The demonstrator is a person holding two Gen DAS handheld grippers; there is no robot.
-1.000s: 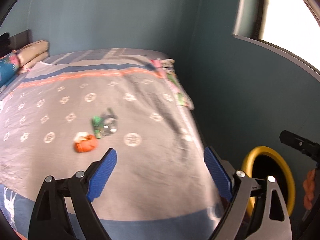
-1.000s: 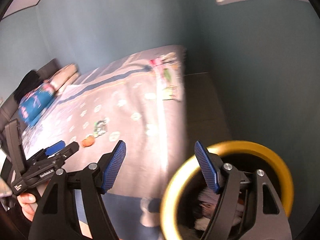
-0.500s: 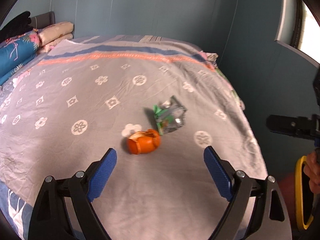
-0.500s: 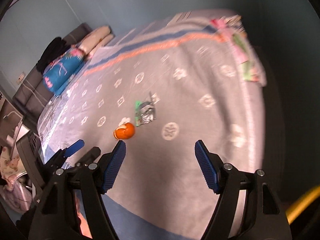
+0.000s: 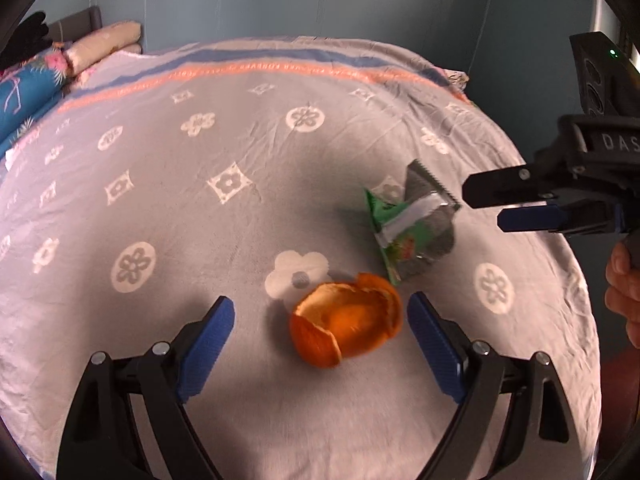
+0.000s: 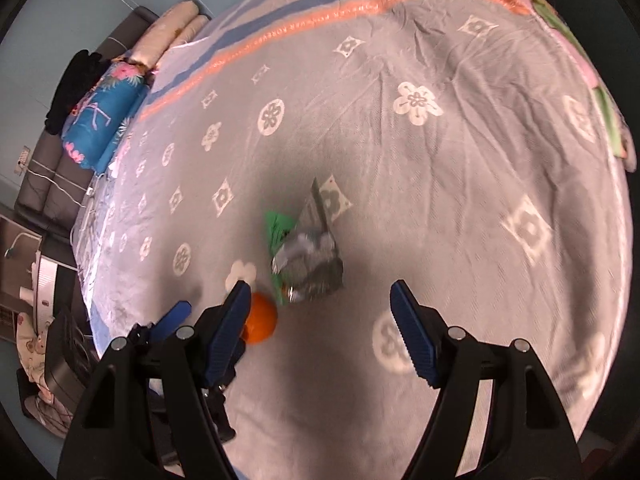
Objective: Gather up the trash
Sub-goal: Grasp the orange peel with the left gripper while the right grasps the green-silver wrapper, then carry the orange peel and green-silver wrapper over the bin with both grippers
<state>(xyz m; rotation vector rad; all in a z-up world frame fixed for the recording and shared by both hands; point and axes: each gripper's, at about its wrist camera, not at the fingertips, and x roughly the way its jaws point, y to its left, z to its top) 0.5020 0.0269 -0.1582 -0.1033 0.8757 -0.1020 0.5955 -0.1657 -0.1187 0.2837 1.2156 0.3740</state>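
Both grippers same build. Left gripper (image 5: 320, 316) — matte black forked arms, one silver screw head on each arm and each link, four in the row. Fingers (image 5: 206, 350) carry blue pads with a fine ribbed texture. Right gripper (image 6: 320, 312) identical: black frame, silver screws, blue ribbed pads. Seen side-on from the left wrist camera, its black body has raised lettering starting "DAS", and the boxy black housing above has a small green LED lit. Bare hand (image 5: 624, 280) on the handle — no sleeve in view.
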